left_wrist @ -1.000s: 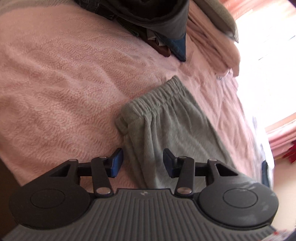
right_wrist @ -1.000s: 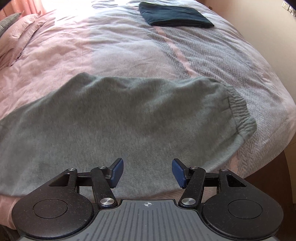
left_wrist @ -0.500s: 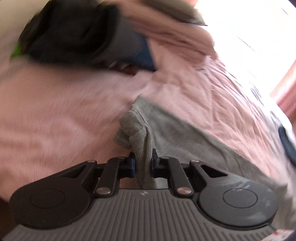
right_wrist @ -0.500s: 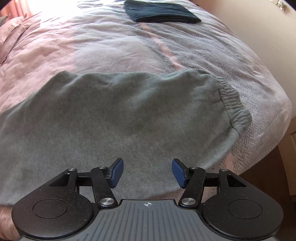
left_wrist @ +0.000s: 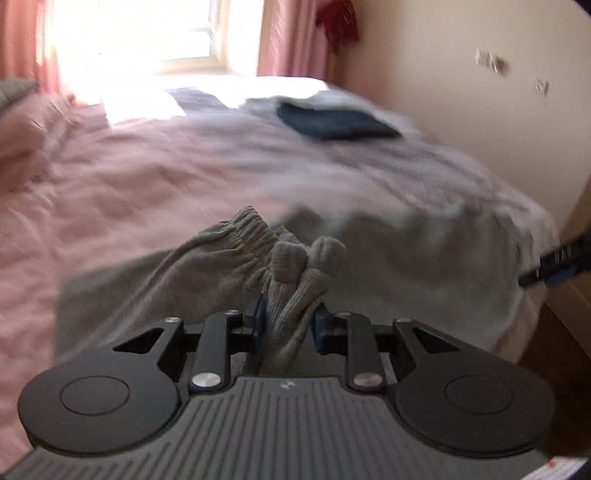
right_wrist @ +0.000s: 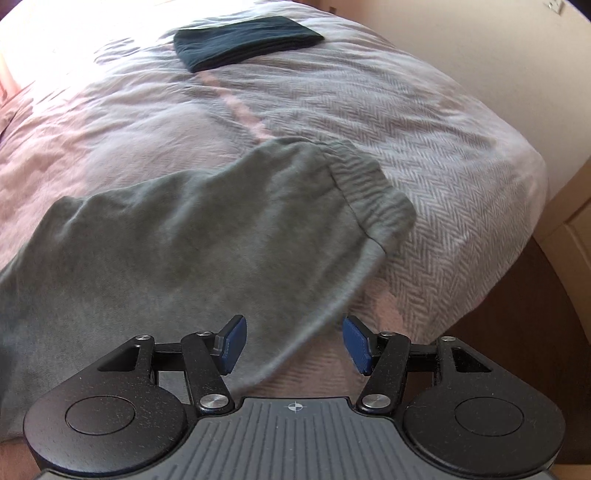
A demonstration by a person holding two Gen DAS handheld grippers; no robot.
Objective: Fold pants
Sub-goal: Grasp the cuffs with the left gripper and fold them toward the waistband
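Grey sweatpants [right_wrist: 192, 236] lie across the bed, their elastic cuff [right_wrist: 373, 192] toward the right corner. In the left wrist view my left gripper [left_wrist: 288, 325] is shut on a bunched fold of the pants' waistband [left_wrist: 291, 280], lifted off the cover, with the gathered elastic [left_wrist: 236, 232] trailing to the left. My right gripper [right_wrist: 293, 341] is open just above the near edge of the pant leg, nothing between its blue pads [right_wrist: 356, 343]. The tip of the right gripper [left_wrist: 554, 258] shows at the right edge of the left wrist view.
The bed [right_wrist: 443, 122] has a pink and grey herringbone cover. A folded dark blue garment [right_wrist: 243, 40] lies at its far side. A beige wall [left_wrist: 461, 110] runs along the right, a bright window [left_wrist: 147, 33] with pink curtains stands behind. Dark floor [right_wrist: 535, 314] lies past the bed corner.
My left gripper shut on the waistband and swung it up and across toward the leg end; its view now faces the window. The pant leg shifted left under the still-open right gripper.
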